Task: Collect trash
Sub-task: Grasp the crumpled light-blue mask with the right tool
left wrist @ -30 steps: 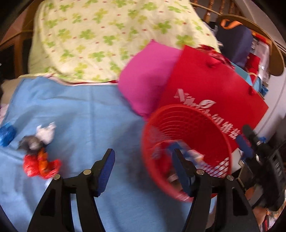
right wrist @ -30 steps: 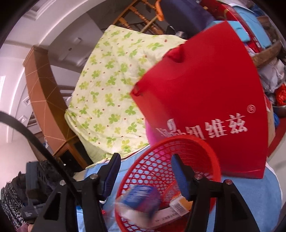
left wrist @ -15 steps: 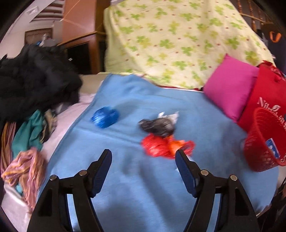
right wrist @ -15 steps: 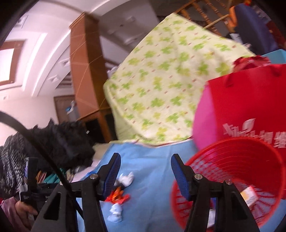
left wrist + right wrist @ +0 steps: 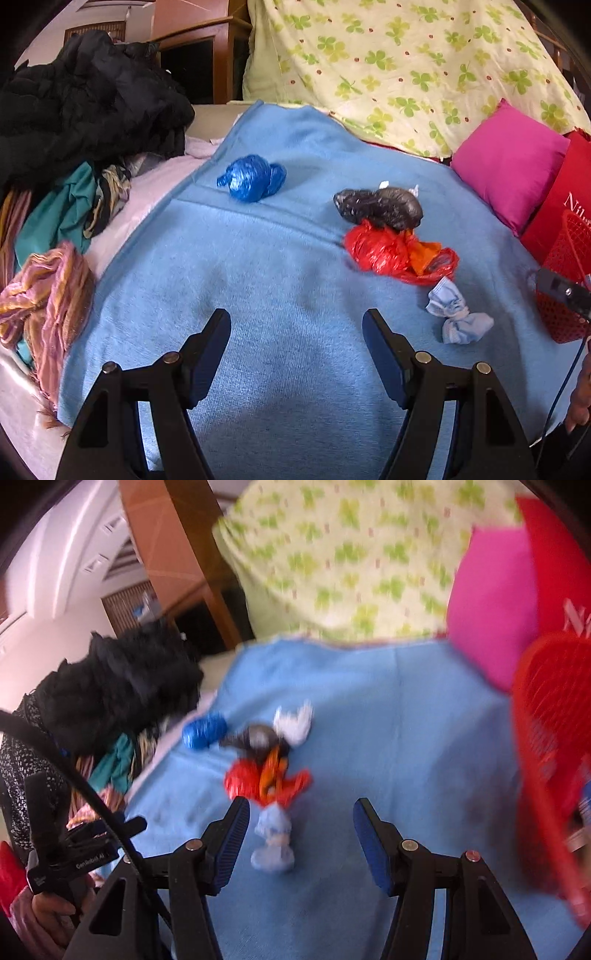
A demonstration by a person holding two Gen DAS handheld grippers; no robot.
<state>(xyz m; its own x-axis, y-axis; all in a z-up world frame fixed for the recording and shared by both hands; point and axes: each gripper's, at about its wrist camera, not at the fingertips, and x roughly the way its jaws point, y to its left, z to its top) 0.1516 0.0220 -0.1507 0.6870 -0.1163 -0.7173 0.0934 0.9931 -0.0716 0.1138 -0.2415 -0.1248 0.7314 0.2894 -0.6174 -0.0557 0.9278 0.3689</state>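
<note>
Looking along the left tool (image 5: 296, 328), the two fingers stand well apart with only bare blue blanket (image 5: 258, 280) between them, nothing gripped. The trash lies scattered on that blanket, spread over a bed: a crumpled blue plastic bag (image 5: 252, 178) balled up towards the far left, a wrinkled black bag (image 5: 380, 206) with a white scrap peeking out behind it, a shiny red plastic bag (image 5: 384, 253) touching the black one's near side with an orange wrapper (image 5: 424, 254) tucked in its folds, and a knotted pale blue wad (image 5: 456, 317) just right of the tool's right finger. A red mesh basket (image 5: 565, 280) sits at the right edge beside a pink cushion (image 5: 509, 170), and a heap of dark clothes (image 5: 85, 96) fills the left. In the right wrist view, heavily blurred, the right tool (image 5: 301, 821) also has its fingers apart and clamps nothing; the pale blue wad (image 5: 274, 840) lies on the blanket (image 5: 388, 738) between them, nearer the left finger, and whether it touches that finger cannot be told. Beyond it sit the red bag (image 5: 251, 781), the black bag (image 5: 258, 738), a white piece (image 5: 295, 723) and the blue bag (image 5: 203, 731), with the red basket (image 5: 550, 738) on the right.
</note>
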